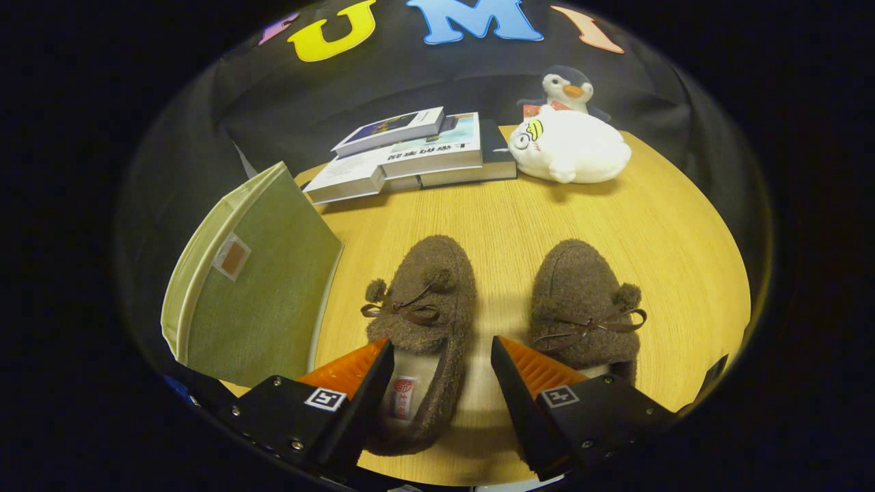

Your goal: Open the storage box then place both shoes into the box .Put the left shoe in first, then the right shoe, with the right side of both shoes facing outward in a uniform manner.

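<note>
Two brown fuzzy slippers with bows and pompoms stand side by side on the round wooden table (pixel 478 205), toes pointing away. The left slipper (pixel 424 301) lies between my fingers, its heel opening under the gap. The right slipper (pixel 581 301) sits just beyond my right finger. My gripper (pixel 441 352) is open, hovering over the left slipper's heel; neither finger presses on it. The green fabric storage box (pixel 260 294) stands to the left of the shoes with its lid raised and tilted.
A pile of books (pixel 417 154) lies at the far side of the table. A white plush toy (pixel 571 147) and a penguin plush (pixel 567 89) sit at the far right. Bare wood shows between the shoes and the books.
</note>
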### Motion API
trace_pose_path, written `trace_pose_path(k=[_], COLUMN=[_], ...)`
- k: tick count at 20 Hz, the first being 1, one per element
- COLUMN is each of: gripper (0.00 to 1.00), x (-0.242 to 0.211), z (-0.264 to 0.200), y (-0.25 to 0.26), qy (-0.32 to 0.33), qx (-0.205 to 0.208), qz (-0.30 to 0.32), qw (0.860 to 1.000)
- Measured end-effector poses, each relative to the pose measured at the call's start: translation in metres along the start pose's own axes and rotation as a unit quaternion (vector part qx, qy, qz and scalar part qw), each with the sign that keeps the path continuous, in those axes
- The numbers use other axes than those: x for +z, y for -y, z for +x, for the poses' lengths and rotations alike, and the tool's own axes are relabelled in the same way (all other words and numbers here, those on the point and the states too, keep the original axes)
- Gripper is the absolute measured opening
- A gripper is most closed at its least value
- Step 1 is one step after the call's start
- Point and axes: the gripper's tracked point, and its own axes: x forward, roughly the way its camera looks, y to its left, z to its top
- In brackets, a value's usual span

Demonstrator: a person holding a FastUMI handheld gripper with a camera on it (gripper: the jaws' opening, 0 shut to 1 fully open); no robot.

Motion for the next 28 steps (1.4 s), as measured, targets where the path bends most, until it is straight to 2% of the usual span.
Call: trace_pose_path(k=[1, 2, 4, 5, 6, 7, 10, 15, 19, 28], gripper=[0.88, 0.82, 0.63, 0.59, 0.46, 0.41, 0.04, 0.03, 0.04, 0.04], x=[-0.005, -0.009, -0.016, -0.015, -0.013, -0.013, -0.009, 0.001, 0.015, 0.079], z=[0.003, 0.005, 0.009, 0.009, 0.010, 0.010, 0.008, -0.005, -0.020, -0.076], y=[0.000, 0.002, -0.001, -0.004, -0.006, -0.003, -0.002, -0.020, -0.035, -0.089], qy=[-0.006, -0.015, -0.030, -0.029, -0.029, -0.030, -0.030, -0.031, -0.025, 0.021], qx=[0.001, -0.004, 0.002, 0.008, 0.012, 0.008, -0.001, 0.037, 0.051, 0.092], qz=[0.002, 0.005, 0.016, 0.027, 0.036, 0.044, 0.082, 0.111, 0.128, 0.150], qw=[1.000, 1.000, 0.999, 0.999, 0.999, 0.999, 0.996, 0.993, 0.990, 0.984])
